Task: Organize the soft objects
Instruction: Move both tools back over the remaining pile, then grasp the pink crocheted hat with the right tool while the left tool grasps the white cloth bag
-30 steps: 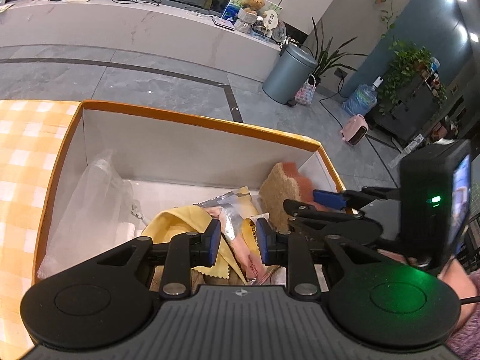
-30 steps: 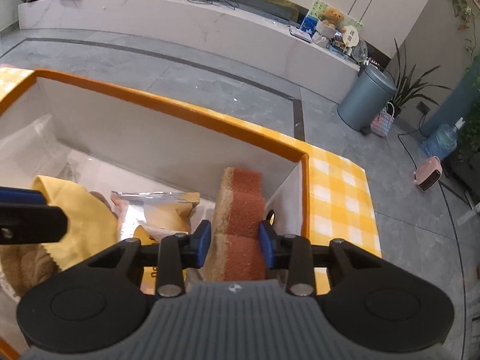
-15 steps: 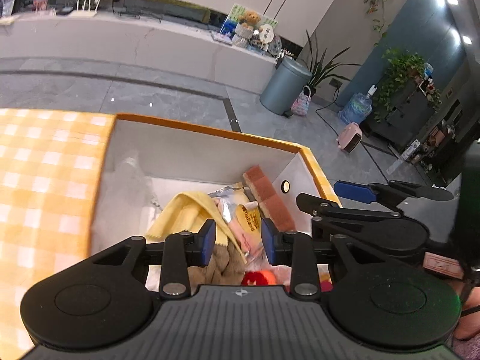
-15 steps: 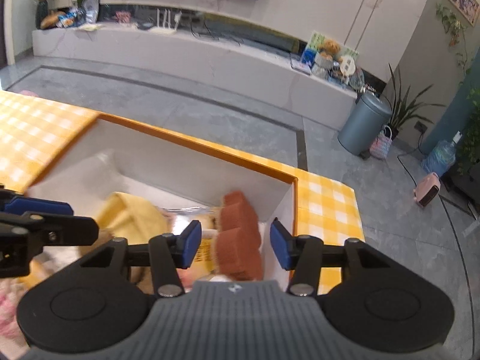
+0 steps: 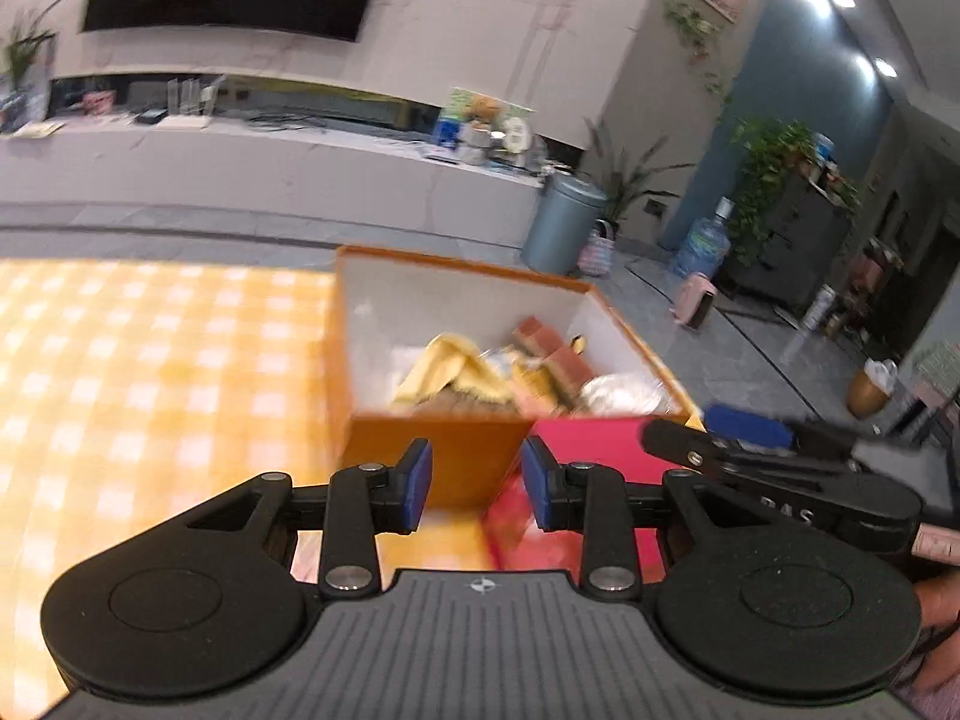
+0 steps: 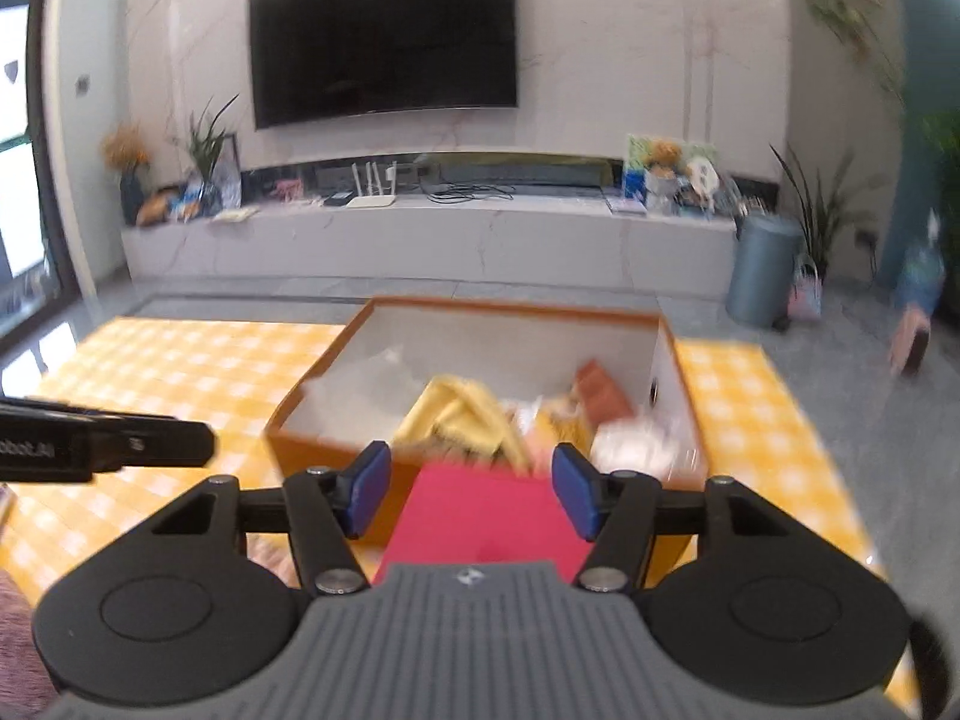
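An orange box (image 5: 456, 267) with white inner walls stands on the checked table, also seen in the right wrist view as the box (image 6: 516, 305). Inside lie a yellow cloth (image 5: 444, 366) (image 6: 456, 414), a red-brown sponge (image 5: 552, 348) (image 6: 603, 390), some packets and clear plastic. My left gripper (image 5: 477, 483) hangs in front of the box, open, with nothing between its pads. My right gripper (image 6: 471, 489) is also back from the box; its jaws are opening and hold nothing. A flat red sheet (image 6: 492, 516) lies against the box's near side.
A yellow checked cloth (image 5: 150, 372) covers the table left of the box and a strip (image 6: 750, 408) to its right. Beyond the table are grey floor, a long white console (image 6: 420, 246), a wall TV and a grey bin (image 6: 762, 270). A hand (image 5: 936, 594) shows at the right edge.
Both grippers have drawn back and up out of the box. The right one let go of the sponge, which stays in the box, and its jaws stand wider.
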`<state>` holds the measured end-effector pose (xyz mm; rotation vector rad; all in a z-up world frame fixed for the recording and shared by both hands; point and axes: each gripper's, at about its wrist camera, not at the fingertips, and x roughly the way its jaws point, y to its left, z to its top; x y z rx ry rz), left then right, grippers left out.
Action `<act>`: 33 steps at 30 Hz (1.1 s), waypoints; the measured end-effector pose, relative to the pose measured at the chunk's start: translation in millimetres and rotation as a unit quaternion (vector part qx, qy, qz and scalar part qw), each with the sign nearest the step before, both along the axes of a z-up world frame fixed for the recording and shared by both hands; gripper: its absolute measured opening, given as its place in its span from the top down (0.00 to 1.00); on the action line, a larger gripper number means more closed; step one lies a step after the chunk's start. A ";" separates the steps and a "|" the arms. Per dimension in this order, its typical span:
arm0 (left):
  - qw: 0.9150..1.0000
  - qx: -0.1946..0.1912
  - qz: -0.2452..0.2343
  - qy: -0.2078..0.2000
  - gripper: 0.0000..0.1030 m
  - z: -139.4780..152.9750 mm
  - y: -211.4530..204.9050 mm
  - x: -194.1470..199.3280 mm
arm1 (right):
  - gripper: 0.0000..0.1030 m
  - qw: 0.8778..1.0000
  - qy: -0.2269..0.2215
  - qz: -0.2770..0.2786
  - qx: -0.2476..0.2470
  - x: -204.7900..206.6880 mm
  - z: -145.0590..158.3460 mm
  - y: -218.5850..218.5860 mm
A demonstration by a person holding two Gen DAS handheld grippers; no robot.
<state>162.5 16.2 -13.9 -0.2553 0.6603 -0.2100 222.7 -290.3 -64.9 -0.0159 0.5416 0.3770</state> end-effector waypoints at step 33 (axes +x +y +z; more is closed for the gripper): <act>0.974 -0.006 0.154 0.169 0.38 -122.9 63.6 -47.9 | 0.72 0.990 0.104 0.082 -0.055 -55.9 -130.7 107.5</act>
